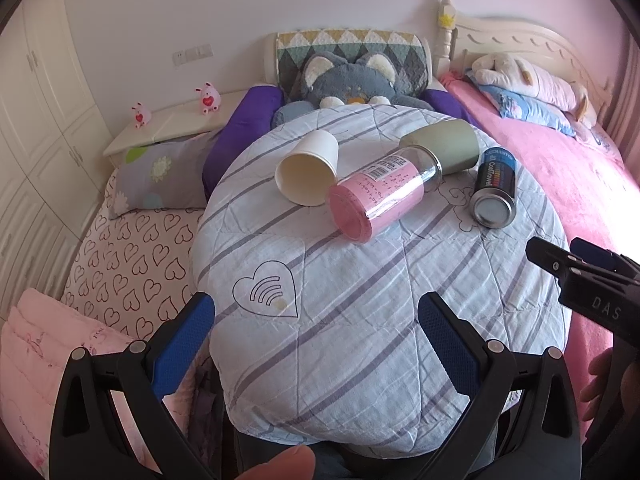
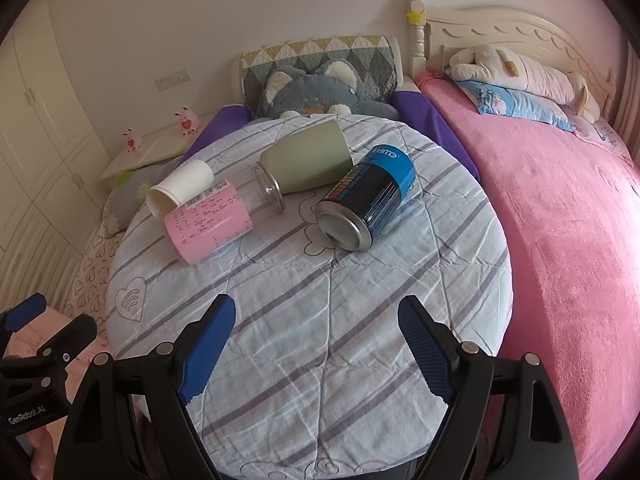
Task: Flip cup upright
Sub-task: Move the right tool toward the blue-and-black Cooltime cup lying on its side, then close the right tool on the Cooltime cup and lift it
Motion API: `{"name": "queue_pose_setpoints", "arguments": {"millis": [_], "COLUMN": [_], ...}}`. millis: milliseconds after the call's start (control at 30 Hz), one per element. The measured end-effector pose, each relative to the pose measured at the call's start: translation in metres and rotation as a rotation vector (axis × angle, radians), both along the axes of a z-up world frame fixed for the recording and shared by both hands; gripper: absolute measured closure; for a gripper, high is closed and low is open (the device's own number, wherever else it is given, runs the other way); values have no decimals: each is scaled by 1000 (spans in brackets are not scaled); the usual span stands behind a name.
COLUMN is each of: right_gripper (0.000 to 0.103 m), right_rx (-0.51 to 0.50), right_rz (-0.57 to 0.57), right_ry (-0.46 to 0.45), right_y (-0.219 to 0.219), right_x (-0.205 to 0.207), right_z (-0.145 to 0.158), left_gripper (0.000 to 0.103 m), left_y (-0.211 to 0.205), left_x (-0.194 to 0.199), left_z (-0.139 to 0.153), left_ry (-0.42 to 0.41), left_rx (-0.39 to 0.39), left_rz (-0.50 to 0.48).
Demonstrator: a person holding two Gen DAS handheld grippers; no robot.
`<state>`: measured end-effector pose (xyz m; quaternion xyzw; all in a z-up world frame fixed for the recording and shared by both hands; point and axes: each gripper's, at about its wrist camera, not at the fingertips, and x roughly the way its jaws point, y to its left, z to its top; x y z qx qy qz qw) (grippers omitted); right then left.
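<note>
Several containers lie on their sides on a round striped cushion point(image 1: 360, 320) point(image 2: 312, 320): a white paper cup point(image 1: 308, 168) point(image 2: 180, 190), a pink-labelled glass bottle point(image 1: 380, 196) point(image 2: 212, 224), an olive green cup point(image 1: 444, 144) point(image 2: 308, 164) and a blue and black can point(image 1: 496, 188) point(image 2: 368, 204). My left gripper point(image 1: 316, 340) is open and empty at the cushion's near edge. My right gripper point(image 2: 316, 344) is open and empty, also near the front edge; it shows at the right of the left wrist view point(image 1: 568, 264).
The cushion rests on a bed with a grey plush toy point(image 1: 348, 80) at its head. A pink blanket point(image 2: 560, 220) lies to the right. A heart-print sheet point(image 1: 132, 264) and a flowered pillow point(image 1: 164, 176) lie to the left, with a nightstand point(image 1: 172, 124) behind.
</note>
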<state>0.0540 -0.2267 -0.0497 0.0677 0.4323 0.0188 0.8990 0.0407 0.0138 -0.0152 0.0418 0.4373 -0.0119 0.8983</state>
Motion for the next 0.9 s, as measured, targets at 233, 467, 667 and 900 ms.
{"name": "queue_pose_setpoints", "arguments": {"millis": [233, 467, 667, 900], "right_gripper": [19, 19, 19, 19], "right_rx": [3, 14, 8, 6], "right_rz": [-63, -157, -219, -231], "right_ry": [49, 104, 168, 215], "right_y": [-13, -31, -38, -35], "right_x": [51, 108, 140, 162], "right_z": [-9, -23, -44, -63], "left_gripper": [0, 0, 0, 0], "left_y": [-1, -3, -4, -3], "left_x": [30, 57, 75, 85], "left_z": [-11, -20, -28, -36], "left_ry": [22, 42, 59, 80], "left_rx": [-6, -9, -18, -19], "left_rz": [-4, -20, -30, -28]}}
